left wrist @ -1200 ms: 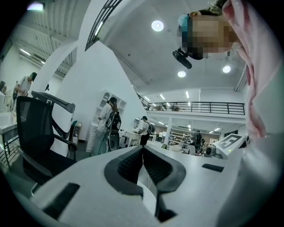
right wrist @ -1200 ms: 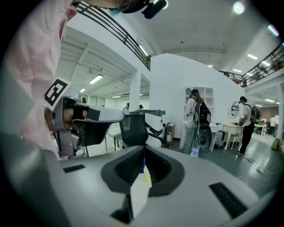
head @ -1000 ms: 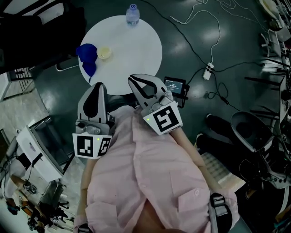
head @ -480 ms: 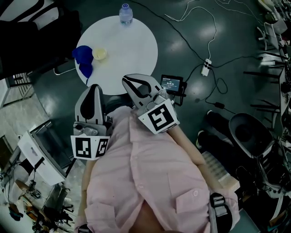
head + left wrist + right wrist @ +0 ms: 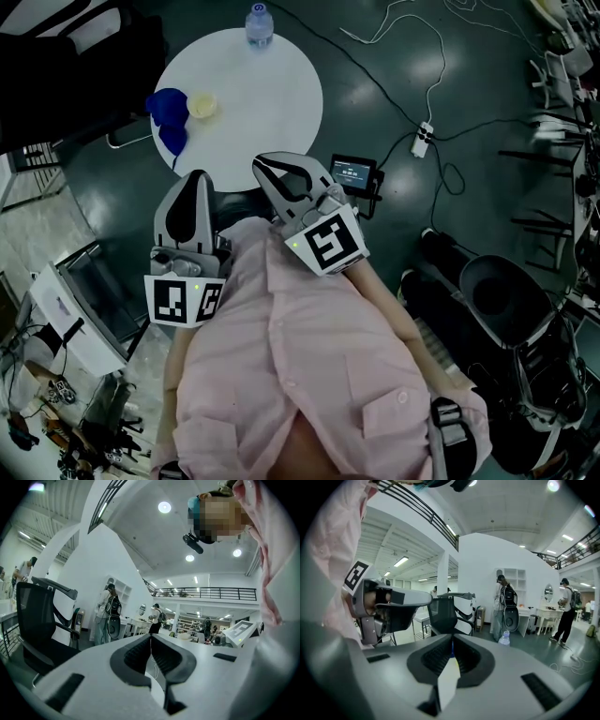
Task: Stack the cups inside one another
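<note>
A round white table stands ahead of me in the head view. On its left edge are two blue cups and a small yellow cup. My left gripper and right gripper are held close to my chest, short of the table's near rim, well apart from the cups. In the left gripper view the left gripper has its jaws pressed together with nothing between them. The right gripper is likewise shut and empty, and the left gripper's body shows beside it.
A water bottle stands at the table's far rim, also the water bottle in the right gripper view. A small screen sits right of the table. Cables and a power strip cross the floor. An office chair stands at right.
The head view has shifted a little, so the table and cups sit slightly further left and up. Both grippers keep their place and stay shut.
</note>
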Demonstrator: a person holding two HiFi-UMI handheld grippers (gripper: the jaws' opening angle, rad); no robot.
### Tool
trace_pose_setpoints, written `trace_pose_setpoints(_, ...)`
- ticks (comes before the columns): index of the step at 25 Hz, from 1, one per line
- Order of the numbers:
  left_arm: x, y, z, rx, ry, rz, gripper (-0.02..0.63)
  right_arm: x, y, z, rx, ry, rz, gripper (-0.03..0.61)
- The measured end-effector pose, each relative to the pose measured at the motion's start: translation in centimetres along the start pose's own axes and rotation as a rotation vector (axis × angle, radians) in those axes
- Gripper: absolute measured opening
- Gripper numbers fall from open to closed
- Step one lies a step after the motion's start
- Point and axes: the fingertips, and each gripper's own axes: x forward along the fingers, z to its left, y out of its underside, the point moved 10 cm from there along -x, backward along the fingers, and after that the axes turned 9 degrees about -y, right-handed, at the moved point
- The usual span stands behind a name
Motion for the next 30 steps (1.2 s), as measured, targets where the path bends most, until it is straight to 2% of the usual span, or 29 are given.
trace_pose_setpoints(30, 1.0, 0.0, -0.2, -0.003, -0.004, 0.025, 0.018, -0.1, 0.3, -0.7, 0.026, -0.005, 0.003, 0.034)
